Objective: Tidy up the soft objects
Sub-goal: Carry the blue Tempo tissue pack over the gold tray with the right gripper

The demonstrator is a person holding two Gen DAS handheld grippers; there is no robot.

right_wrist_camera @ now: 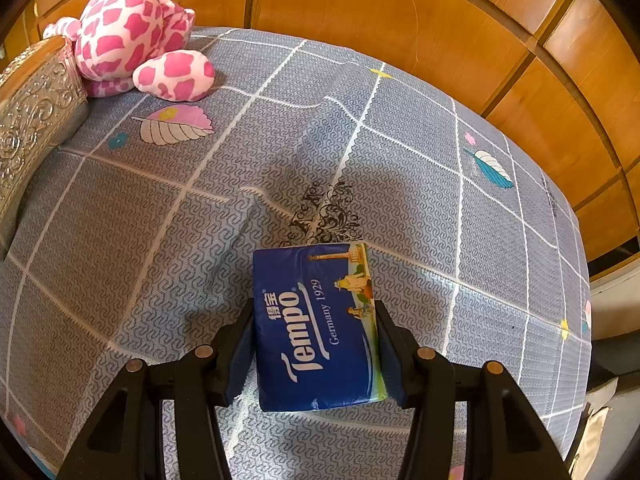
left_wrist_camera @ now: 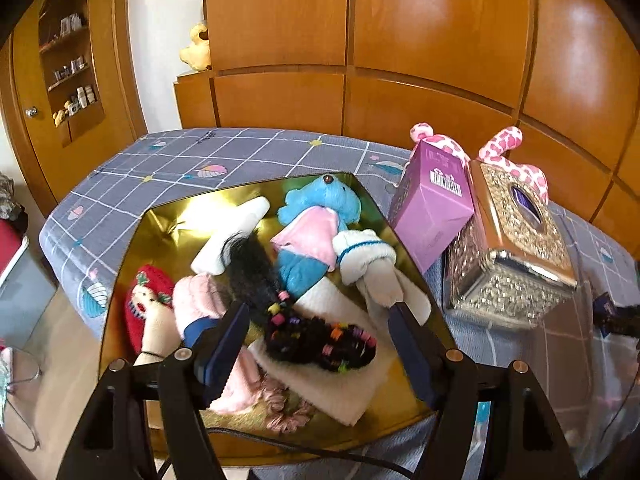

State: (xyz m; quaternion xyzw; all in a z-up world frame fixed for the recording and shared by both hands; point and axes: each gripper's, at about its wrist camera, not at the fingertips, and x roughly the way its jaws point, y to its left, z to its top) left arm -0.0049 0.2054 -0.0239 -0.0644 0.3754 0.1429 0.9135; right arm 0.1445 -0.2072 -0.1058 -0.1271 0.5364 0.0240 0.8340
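Right wrist view: right fingers (right_wrist_camera: 316, 344) clamp one tissue pack (right_wrist_camera: 316, 324); left fingers (left_wrist_camera: 320, 336) gape empty over one gold tray (left_wrist_camera: 160, 232).

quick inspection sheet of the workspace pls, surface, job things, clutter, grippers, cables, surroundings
surface: bed with a grey checked sheet, wrinkled near the middle.
job's things: gold tray holds a blue plush toy, red knit doll, black hairpiece with coloured beads, white and pink soft pieces; pink spotted plush lies on the sheet beside the ornate tissue box.
clutter: purple carton leans between tray and tissue box.
grippers: left gripper open above the tray, nothing between its pads; right gripper shut on the blue tissue pack.
cables: a black cable runs across the tray's near edge.
surroundings: wooden wardrobe panels, a shelf niche with small items.
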